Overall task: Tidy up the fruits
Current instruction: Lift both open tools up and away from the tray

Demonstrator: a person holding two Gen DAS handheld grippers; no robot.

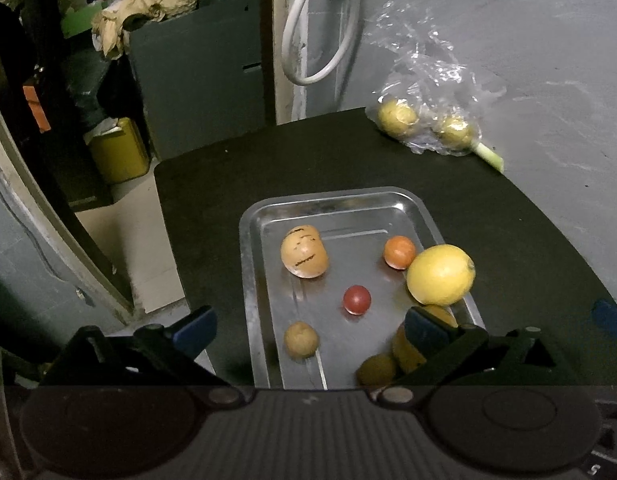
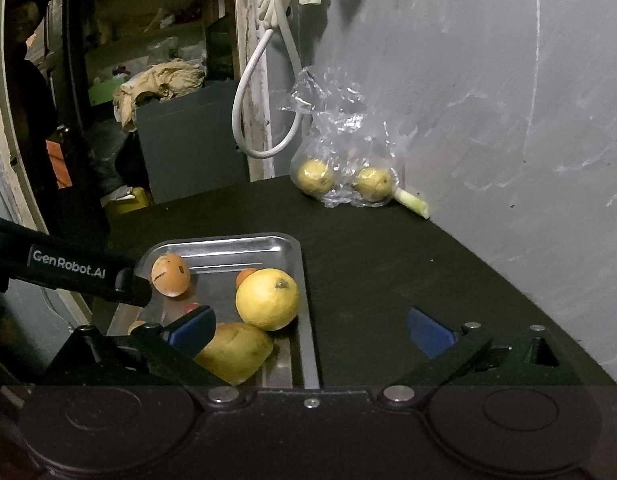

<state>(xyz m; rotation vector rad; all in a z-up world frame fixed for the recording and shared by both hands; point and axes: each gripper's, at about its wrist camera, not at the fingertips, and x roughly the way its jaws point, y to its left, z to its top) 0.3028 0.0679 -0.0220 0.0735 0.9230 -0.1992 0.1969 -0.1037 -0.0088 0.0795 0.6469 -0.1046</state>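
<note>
Metal tray (image 1: 252, 240) of fruit on dark table; both grippers spread wide, empty.

Left gripper (image 1: 308, 330) above tray's near end; lemon (image 1: 440, 275) at tray's right rim, just beyond its right finger. Right gripper (image 2: 310, 330) straddles that rim; lemon (image 2: 267, 299) inside.

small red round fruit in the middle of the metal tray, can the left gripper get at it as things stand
Probably yes. The small red round fruit lies alone on bare floor of the shallow metal tray, ahead of the open left gripper. Nothing touches it; the large yellow lemon sits well off to one side.
</note>
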